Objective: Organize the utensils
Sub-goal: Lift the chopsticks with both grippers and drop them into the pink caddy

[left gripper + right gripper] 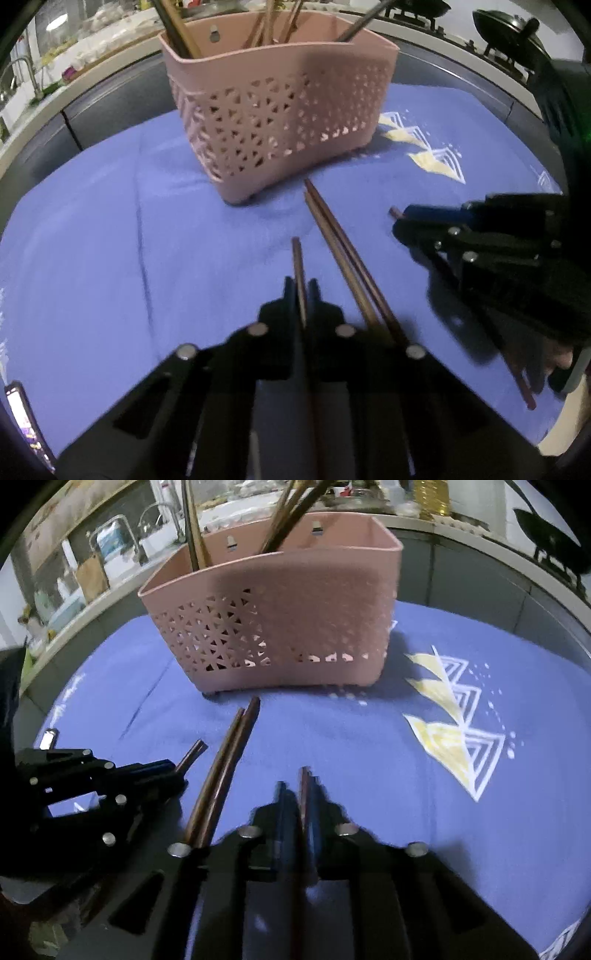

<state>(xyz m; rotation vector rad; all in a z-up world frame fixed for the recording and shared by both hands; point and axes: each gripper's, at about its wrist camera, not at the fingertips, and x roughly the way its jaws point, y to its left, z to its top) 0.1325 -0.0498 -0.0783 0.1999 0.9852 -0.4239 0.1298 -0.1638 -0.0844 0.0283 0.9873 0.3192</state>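
Blue cloth (110,229) covers bench. Left hand-held gripper (302,291) clamped on one chopstick (297,258); right hand-held gripper (299,794) clamped on another (303,786). Loose chopstick pair (332,236) lies between them; pink basket (280,122) just ahead.

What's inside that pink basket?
Several brown sticks, likely chopsticks, and a grey metal handle poke up out of the pink basket. Its wall hides their lower ends and the bottom.
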